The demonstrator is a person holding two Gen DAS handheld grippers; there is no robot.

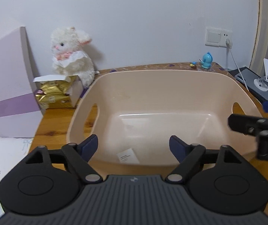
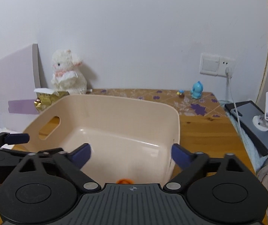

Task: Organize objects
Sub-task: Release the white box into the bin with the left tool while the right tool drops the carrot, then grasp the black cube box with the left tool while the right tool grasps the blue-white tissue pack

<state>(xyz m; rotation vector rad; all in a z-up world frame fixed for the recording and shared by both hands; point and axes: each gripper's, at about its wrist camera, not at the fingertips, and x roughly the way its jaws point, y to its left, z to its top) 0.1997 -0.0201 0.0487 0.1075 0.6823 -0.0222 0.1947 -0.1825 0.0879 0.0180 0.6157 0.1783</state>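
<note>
Where pads gape: smooth, rounded beige plastic basin (image 1: 152, 86) on knotty wood

No words or numbers can be read here. The small white paper label (image 1: 127, 155) stuck on the near wall of the big peach plastic tub (image 1: 152, 86) has grey lines of print (too tiny and blurry to read). The shiny gold foil packet (image 1: 54, 95) also has small blurry print.

The left gripper (image 1: 133, 146) hangs with fingers spread wide over the near rim of the beige basket (image 1: 103, 86); a white label (image 1: 127, 156) lies inside; a plush rabbit (image 1: 72, 56) sits behind; the right gripper (image 1: 254, 125) pokes in beside.
</note>
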